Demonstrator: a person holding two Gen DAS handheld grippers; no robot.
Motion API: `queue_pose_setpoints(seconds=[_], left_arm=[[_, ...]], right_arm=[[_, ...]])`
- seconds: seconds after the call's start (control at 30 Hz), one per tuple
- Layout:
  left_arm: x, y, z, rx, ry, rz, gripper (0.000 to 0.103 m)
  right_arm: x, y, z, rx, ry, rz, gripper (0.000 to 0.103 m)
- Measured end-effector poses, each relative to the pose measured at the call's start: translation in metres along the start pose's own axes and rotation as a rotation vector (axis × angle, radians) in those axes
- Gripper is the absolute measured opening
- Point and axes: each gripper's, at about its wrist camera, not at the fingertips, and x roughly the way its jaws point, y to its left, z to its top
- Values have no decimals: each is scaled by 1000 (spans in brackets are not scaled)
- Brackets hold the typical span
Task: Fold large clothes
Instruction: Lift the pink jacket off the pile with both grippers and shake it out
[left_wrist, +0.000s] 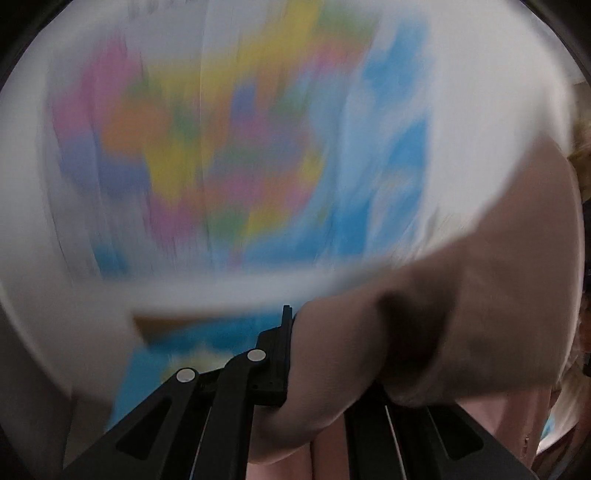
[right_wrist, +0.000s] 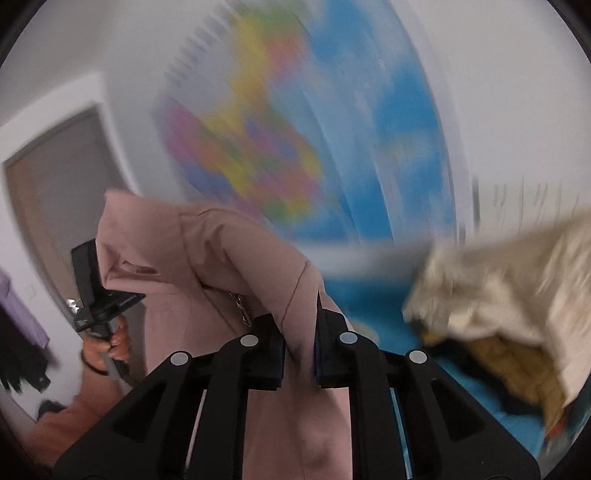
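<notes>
The pink jacket (right_wrist: 207, 258) is hanging in the air between two claws. The right claw (right_wrist: 300, 354) is pinching a fold of it, with cloth filling the gap between its fingers. The left claw (left_wrist: 295, 354) is clamping another part, draped over its right side.

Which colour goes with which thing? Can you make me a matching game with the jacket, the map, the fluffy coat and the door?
Things:
1. jacket
2. map
3. fluffy coat
4. door

Colours:
A. cream
B. grey-brown
C. pink
D. many colours

Pairs: 1-C, 2-D, 3-A, 4-B
</notes>
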Motion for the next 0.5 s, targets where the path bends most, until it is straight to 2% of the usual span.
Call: queue_pose_setpoints(seconds=[0.03,0.13,0.17,0.2,0.27,0.37,0.5], left_arm=[[43,9,-10,-25,89,-1,4],[141,25,-41,-55,283,14,4],[162,27,-47,-58,322,2,4],[182,31,-53,-73,348,11,4],[205,36,-52,-63,349,7,4],[221,45,-39,-90,375,-33,4],[245,58,-14,-117,362,-69,4]], right_arm=[[33,-16,-5,35,51,-29,10],[130,-69,-40,136,228,-101,9],[150,-83,-51,166,274,-115,9],[161,-92,-56,185,284,-130,9],[177,-109,-64,233,292,-128,8],[181,-115,-60,223,292,-134,8],[169,-120,-40,235,213,-111,7]])
